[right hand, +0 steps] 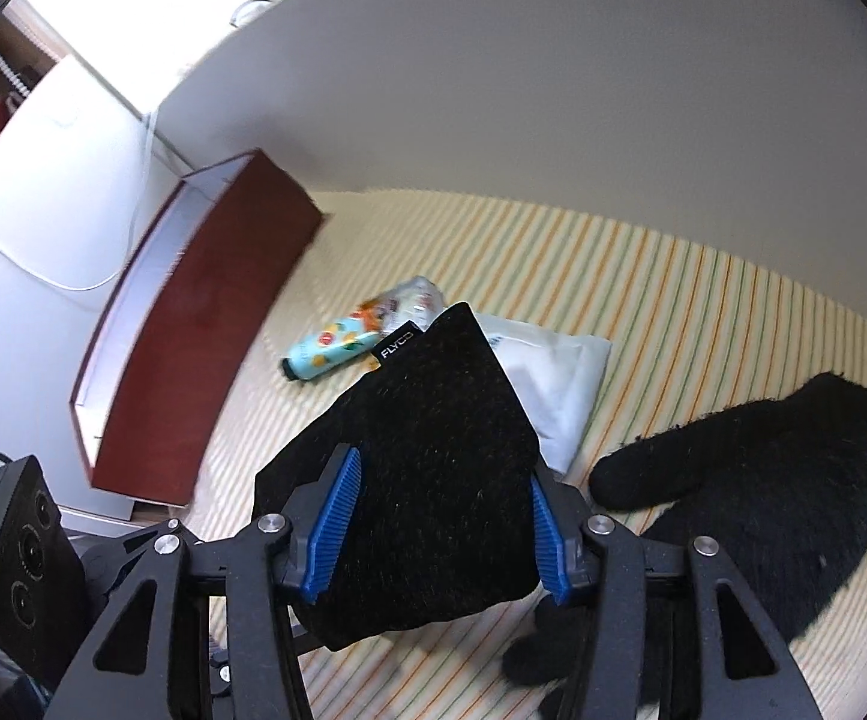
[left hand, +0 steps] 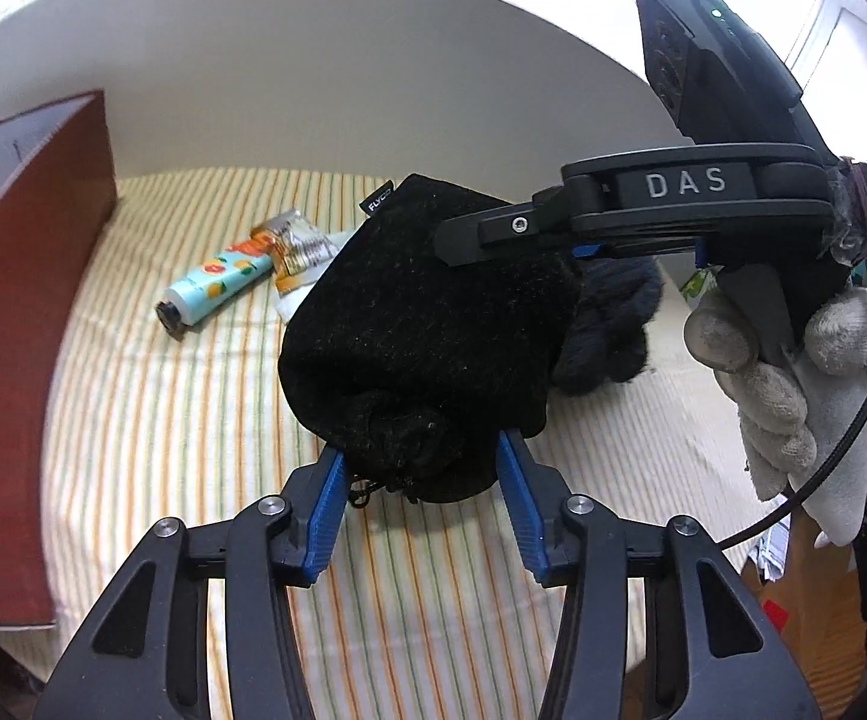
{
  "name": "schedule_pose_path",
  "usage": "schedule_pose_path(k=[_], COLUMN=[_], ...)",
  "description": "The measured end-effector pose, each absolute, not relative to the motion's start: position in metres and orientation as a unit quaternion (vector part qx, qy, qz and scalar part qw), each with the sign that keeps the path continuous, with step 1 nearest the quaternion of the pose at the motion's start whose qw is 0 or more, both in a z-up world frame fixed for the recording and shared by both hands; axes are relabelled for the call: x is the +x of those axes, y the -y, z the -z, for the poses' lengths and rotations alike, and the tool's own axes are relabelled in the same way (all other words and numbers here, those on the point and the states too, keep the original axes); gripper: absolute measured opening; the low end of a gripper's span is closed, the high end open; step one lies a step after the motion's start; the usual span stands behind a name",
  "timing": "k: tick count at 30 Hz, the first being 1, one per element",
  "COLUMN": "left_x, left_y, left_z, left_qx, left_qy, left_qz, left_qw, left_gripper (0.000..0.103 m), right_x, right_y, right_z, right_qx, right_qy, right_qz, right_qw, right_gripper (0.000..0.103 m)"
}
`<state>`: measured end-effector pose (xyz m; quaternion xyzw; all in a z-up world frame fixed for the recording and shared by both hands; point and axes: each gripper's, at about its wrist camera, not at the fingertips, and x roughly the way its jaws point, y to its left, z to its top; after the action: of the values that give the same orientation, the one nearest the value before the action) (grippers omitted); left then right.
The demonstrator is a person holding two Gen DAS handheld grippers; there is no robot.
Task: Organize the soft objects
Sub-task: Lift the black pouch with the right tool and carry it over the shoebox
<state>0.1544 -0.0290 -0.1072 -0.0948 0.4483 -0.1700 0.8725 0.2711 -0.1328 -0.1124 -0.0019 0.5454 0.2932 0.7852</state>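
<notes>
A black felt pouch (left hand: 427, 330) with a FLYCO tag hangs above the striped bed, held between both grippers. My left gripper (left hand: 421, 474) is shut on its drawstring end. My right gripper (right hand: 442, 522) is shut on its other part (right hand: 433, 468); it also shows in the left wrist view (left hand: 577, 228), coming in from the right in a gloved hand. A black fuzzy glove (right hand: 781, 498) lies on the bed to the right, partly hidden behind the pouch in the left wrist view (left hand: 613, 324).
A red-brown open box (left hand: 19, 360) (right hand: 193, 348) stands at the left on the striped sheet (left hand: 163, 420). A light blue tube (left hand: 217, 282), snack wrappers (left hand: 295, 246) and a white packet (right hand: 553, 384) lie behind the pouch. A white wall borders the far side.
</notes>
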Motion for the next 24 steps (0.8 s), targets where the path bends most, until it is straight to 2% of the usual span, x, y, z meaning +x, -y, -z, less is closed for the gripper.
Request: schedule_pose_path(k=[9,14,24], left_x=[0.130,0.121,0.109], left_y=[0.003,-0.036,-0.114], left_z=[0.071,0.051,0.029], left_qx=[-0.092,-0.099,-0.111], left_qy=[-0.409,-0.382,-0.353], left_qz=[0.160,0.137,0.066], left_qw=[0.894,0.908,0.927], left_gripper=[0.047,0.047,0.047], right_x=[0.250,0.244,0.234], right_y=[0.102,0.057,-0.046], right_z=[0.061,0.032,0.017], right_qx=[-0.016,-0.034,-0.078], right_qy=[-0.501,-0.473,-0.446], right_qz=[-0.325,-0.358,-0.410], right_qw=[0.802,0.804,0.792], right_gripper=[0.049,0.049,0.049])
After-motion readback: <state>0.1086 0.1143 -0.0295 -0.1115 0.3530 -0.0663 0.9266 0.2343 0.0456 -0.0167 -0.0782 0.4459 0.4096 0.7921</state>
